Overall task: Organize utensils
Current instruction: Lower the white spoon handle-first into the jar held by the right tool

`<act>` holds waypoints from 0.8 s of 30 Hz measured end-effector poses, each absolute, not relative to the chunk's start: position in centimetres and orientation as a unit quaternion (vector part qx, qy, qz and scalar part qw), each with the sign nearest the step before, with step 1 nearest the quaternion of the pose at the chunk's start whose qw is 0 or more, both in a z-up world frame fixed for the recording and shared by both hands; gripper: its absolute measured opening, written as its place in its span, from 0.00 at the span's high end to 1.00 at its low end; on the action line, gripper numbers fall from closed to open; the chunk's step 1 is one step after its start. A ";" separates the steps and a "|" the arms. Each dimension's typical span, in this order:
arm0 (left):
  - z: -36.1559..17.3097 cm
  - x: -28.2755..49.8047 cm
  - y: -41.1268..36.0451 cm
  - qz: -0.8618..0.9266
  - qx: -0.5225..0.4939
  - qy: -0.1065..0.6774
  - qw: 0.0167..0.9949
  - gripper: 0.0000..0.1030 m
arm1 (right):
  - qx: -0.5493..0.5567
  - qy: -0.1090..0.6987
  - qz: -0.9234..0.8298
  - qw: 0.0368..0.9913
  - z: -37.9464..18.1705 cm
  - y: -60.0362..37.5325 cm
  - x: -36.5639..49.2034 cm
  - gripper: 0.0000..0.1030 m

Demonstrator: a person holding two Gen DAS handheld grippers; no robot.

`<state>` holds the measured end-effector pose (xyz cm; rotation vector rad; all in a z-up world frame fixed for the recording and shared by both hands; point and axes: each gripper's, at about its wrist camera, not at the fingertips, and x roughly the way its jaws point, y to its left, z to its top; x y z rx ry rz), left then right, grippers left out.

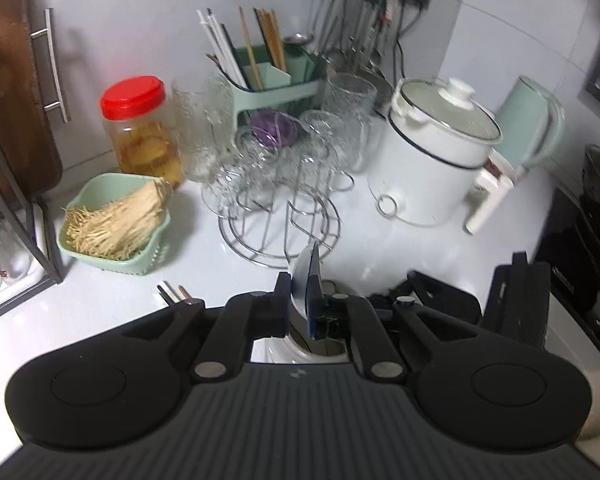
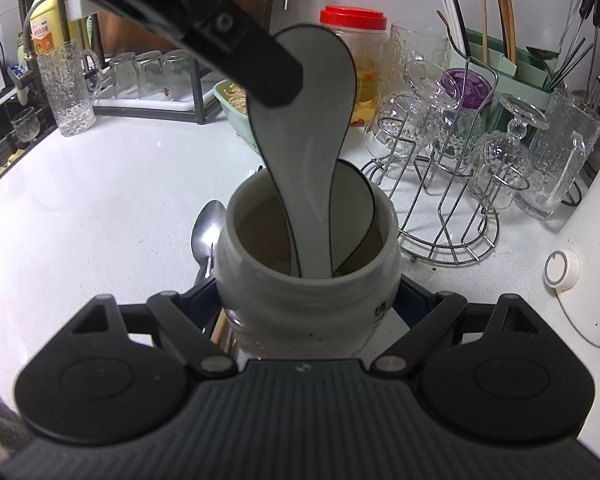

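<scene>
Even bright indoor light, soft shadows on white countertop (image 2: 100,208); left view motion-blurred, clear textured glasses (image 1: 204,128) smeared; fisheye bending and dark corners past 12 and 6 o'clock

The left gripper (image 1: 300,300) is angling downward, its jaws nearly closed and pinching the bowl end of a pale spoon (image 2: 312,128) between the pads. In the right wrist view one of its black fingers (image 2: 260,68) is reaching in from the upper left across the spoon. The right gripper (image 2: 308,300) is also tilting downward, its jaws spreading partway and clasping a white jar (image 2: 308,292) from both sides.
</scene>
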<state>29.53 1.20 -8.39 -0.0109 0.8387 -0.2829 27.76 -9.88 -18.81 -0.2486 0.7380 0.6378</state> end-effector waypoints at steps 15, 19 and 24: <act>-10.0 31.5 0.1 -0.200 0.043 0.459 0.865 0.89 | -0.121 0.340 0.312 0.879 -18.9 -10.0 27.8 0.11; -10.3 31.7 -0.5 -0.208 0.057 0.468 0.857 0.89 | -0.123 0.337 0.317 0.878 -18.9 -10.1 27.8 0.11; -11.0 31.7 -0.6 -0.207 0.050 0.478 0.852 0.88 | -0.125 0.338 0.318 0.877 -18.9 -10.1 27.8 0.11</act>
